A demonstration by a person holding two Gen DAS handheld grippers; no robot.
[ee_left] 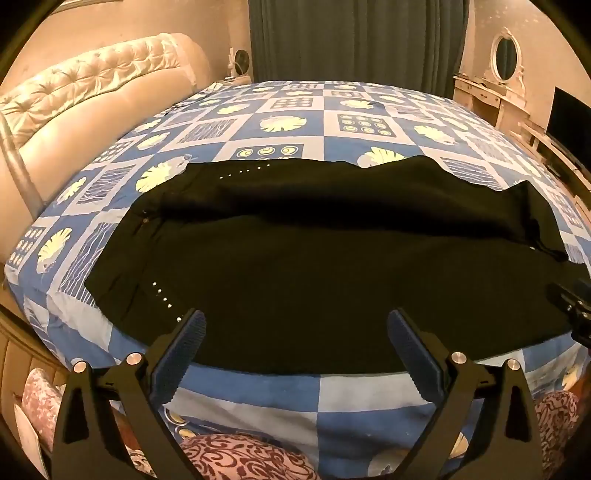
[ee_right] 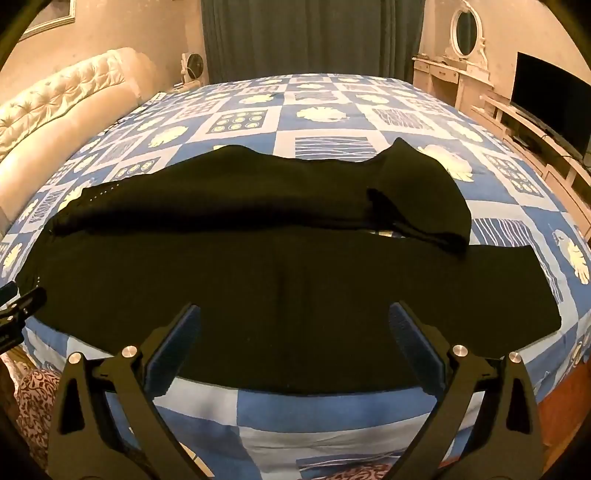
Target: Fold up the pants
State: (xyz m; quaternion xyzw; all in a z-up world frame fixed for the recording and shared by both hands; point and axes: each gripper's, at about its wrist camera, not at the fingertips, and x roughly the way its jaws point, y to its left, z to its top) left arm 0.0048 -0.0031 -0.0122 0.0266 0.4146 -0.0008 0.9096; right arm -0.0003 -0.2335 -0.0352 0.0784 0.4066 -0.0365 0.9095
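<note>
Black pants (ee_left: 314, 266) lie spread across the bed, waist with small shiny studs at the left, legs running right. In the right wrist view the pants (ee_right: 258, 280) show the far leg's end folded back on itself (ee_right: 424, 195). My left gripper (ee_left: 295, 325) is open and empty above the pants' near edge toward the waist. My right gripper (ee_right: 293, 317) is open and empty above the near leg's near edge. Each gripper shows at the edge of the other's view: the right one (ee_left: 572, 306), the left one (ee_right: 18, 306).
The bed (ee_left: 295, 122) has a blue and white patchwork cover and a tufted cream headboard (ee_left: 85, 92) at the left. A dressing table with an oval mirror (ee_right: 465, 29) and a dark TV screen (ee_right: 550, 96) stand at the right. Patterned cushions (ee_left: 240, 458) lie below the bed's near edge.
</note>
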